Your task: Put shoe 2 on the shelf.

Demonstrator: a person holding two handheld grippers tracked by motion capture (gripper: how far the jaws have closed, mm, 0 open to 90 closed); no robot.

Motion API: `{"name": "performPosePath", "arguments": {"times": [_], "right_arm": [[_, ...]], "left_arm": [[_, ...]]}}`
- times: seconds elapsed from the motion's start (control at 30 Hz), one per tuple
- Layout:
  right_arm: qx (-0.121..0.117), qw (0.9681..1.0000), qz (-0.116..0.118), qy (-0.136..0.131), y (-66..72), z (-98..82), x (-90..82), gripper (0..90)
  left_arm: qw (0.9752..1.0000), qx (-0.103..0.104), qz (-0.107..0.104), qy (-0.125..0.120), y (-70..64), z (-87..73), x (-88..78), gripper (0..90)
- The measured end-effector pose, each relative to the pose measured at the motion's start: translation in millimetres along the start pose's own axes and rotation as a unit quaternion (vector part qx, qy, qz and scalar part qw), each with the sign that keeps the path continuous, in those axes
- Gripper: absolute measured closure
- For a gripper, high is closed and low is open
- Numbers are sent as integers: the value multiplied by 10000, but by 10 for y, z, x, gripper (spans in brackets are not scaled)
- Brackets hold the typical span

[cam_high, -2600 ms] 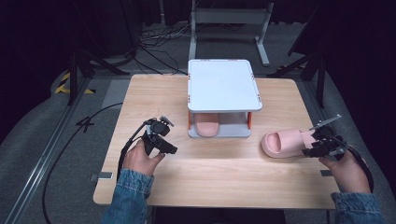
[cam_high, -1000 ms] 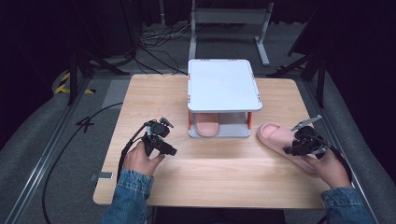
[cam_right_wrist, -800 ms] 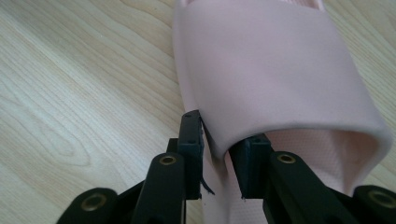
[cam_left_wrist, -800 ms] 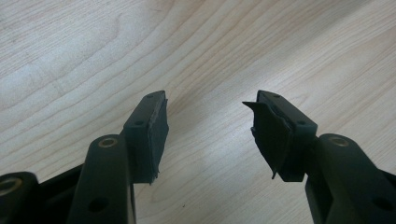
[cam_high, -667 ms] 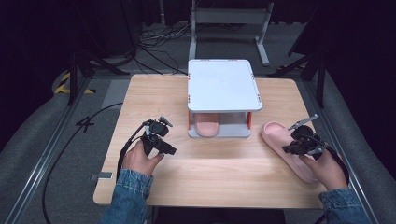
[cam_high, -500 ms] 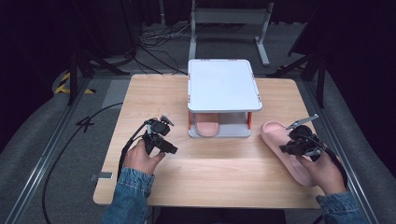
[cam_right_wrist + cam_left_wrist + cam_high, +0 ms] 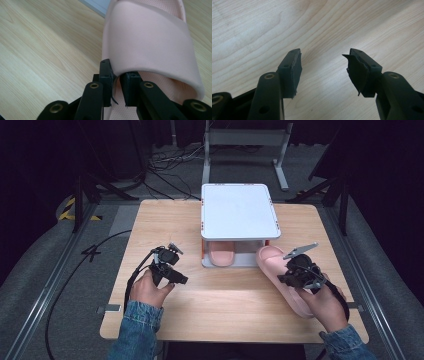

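Note:
A pink slipper (image 7: 272, 265) lies slantwise on the right of the wooden table (image 7: 225, 310), its toe beside the front right corner of a white two-level rack (image 7: 239, 210). My right gripper (image 7: 286, 280) has just been closing and is shut on the near edge of the slipper's strap (image 7: 150, 42), which sits between its pads (image 7: 107, 75). A second pink slipper (image 7: 221, 254) rests on the rack's lower level, under the white top. My left gripper (image 7: 179, 279) hovers over bare wood at the left, jaws open and empty (image 7: 323, 60).
The rack stands at the back middle of the table. Bare wood stretches between the two hands along the front edge. A black cable (image 7: 100, 255) trails off the table's left side to the floor. Dark stands and cables surround the table.
My right hand has carried the slipper left toward the rack and turned its toe to point away from me. The left hand has stayed put.

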State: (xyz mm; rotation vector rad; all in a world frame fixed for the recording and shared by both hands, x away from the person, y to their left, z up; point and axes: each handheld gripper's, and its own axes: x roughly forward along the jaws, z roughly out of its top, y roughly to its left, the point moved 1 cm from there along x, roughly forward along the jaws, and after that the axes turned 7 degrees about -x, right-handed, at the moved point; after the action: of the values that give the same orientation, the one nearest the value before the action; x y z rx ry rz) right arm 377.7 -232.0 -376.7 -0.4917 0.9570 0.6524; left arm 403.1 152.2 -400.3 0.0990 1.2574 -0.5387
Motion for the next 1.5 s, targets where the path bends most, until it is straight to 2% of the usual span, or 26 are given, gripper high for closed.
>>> {"name": "performPosePath", "arguments": {"times": [0.13,0.27,0.37,0.4,0.43,0.5,0.67,0.8,0.87,0.9,1.0,1.1,1.2,1.23,1.27,1.3,1.37,1.43,1.5], "right_arm": [[-89,9999,57,-71,80,154,95,795],[-53,9999,82,-109,87,298,231,795],[70,9999,49,-54,72,387,351,799],[102,9999,49,-24,67,415,391,798],[210,9998,50,13,62,450,439,798],[303,9994,139,-8,73,513,495,801],[250,9997,12,3,152,675,588,790],[282,9995,-89,71,151,725,709,768],[240,9996,-155,54,160,733,742,721],[189,9997,-125,2,176,738,746,665],[26,9998,-186,-101,195,717,688,600],[94,9997,-50,-214,168,648,562,560],[65,9993,-53,-369,136,546,387,532],[65,9993,-53,-369,136,546,387,532],[121,9990,-11,-426,95,426,213,503],[136,9991,-2,-409,86,389,176,498],[142,9994,18,-305,80,309,121,474],[169,9998,86,-21,75,191,99,481],[283,9985,271,376,77,65,121,527]], "left_arm": [[9999,-149,25,-49,40,-96,-51,448],[9996,-232,102,-94,80,-222,-81,446],[9993,-324,172,-101,140,-337,-114,444],[9989,-415,170,-134,157,-385,-129,443],[9988,-428,166,-144,175,-418,-142,443],[9985,-501,177,-154,200,-474,-167,442],[9980,-570,198,-168,232,-558,-196,441],[9979,-599,200,-163,245,-578,-190,442],[9980,-573,218,-154,248,-570,-187,442],[9980,-582,193,-148,241,-563,-186,442],[9982,-540,185,-160,221,-533,-175,442],[9988,-452,172,-123,197,-474,-155,441],[9991,-372,153,-108,175,-403,-135,440],[9991,-372,153,-108,175,-403,-135,441],[9992,-368,100,-119,160,-362,-115,440],[9993,-357,82,-98,158,-343,-110,439],[9995,-303,65,-59,147,-293,-90,439],[9997,-247,40,-44,131,-248,-79,439],[9997,-237,21,-51,115,-216,-70,439]]}}
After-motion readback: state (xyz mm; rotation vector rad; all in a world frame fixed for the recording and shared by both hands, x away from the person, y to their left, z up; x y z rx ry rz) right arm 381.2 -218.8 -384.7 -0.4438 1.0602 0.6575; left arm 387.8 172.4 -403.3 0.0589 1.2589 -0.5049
